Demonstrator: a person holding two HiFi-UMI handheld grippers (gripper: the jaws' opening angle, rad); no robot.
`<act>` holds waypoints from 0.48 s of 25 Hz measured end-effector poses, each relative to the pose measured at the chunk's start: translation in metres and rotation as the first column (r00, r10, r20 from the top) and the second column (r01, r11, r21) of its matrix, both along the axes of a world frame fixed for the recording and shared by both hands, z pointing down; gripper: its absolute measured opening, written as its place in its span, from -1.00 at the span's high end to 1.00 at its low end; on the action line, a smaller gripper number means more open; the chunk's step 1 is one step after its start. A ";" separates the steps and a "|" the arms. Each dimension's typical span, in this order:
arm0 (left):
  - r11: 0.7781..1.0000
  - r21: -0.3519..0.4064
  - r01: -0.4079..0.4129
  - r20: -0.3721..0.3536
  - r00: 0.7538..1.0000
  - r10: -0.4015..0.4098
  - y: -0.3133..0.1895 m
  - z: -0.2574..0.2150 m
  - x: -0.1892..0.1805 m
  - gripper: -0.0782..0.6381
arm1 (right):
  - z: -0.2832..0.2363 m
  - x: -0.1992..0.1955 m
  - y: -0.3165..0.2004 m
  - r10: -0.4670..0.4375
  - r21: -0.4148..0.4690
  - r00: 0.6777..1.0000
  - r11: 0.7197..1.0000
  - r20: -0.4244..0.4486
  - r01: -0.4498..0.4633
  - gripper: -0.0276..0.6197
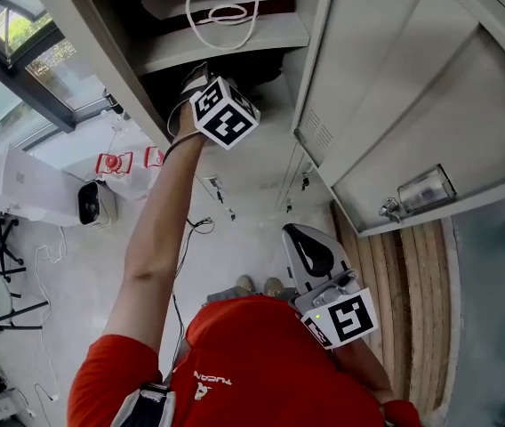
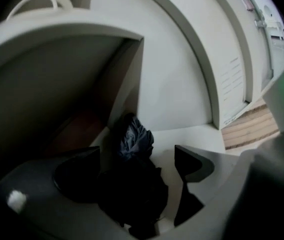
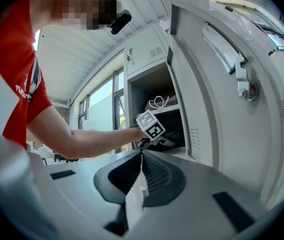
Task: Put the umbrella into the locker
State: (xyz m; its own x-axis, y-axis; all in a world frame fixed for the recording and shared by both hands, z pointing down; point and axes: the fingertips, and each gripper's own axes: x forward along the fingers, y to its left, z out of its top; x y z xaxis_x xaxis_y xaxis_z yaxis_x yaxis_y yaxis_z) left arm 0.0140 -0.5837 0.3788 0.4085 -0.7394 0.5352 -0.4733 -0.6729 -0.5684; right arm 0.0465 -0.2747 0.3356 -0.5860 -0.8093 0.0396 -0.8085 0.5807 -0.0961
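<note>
The left gripper (image 2: pixel 137 152) has its black jaws spread wide. Between them a dark, crumpled folded fabric umbrella (image 2: pixel 133 186) lies on the pale grey locker compartment floor (image 2: pixel 187 134), and the right-hand jaw stands clear of it. A white cord loop (image 2: pixel 32 1) shows at the upper left. Pale wooden slats (image 2: pixel 249 126) show at the right.

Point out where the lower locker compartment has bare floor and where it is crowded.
Bare floor lies between the umbrella and the right wall. It is crowded in the middle of the compartment, where the umbrella lies, and on the upper shelf, which holds the white bag.
</note>
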 end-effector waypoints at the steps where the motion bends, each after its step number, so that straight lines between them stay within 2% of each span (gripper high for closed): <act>1: 1.000 0.001 -0.007 -0.013 1.000 0.007 0.005 -0.003 0.003 -0.47 | -0.001 0.000 -0.001 0.001 0.003 1.000 1.000 0.003 -0.001 0.90; 5: 0.999 0.017 -0.034 -0.110 0.993 0.036 0.031 -0.024 0.012 -0.46 | -0.007 0.004 -0.005 0.012 0.025 1.000 1.000 0.014 -0.012 0.90; 8: 0.997 0.049 -0.054 -0.208 0.976 0.063 0.055 -0.043 0.014 -0.46 | -0.013 0.007 -0.009 0.020 0.045 1.000 0.999 0.020 -0.021 0.90; 10: 0.995 0.068 -0.067 -0.283 0.956 0.083 0.073 -0.056 0.013 -0.45 | -0.017 0.009 -0.012 0.022 0.059 1.000 0.998 0.018 -0.023 0.90; 12: 0.993 0.080 -0.085 -0.377 0.920 0.109 0.092 -0.068 0.012 -0.44 | -0.022 0.009 -0.015 0.020 0.074 1.000 0.997 0.016 -0.021 0.90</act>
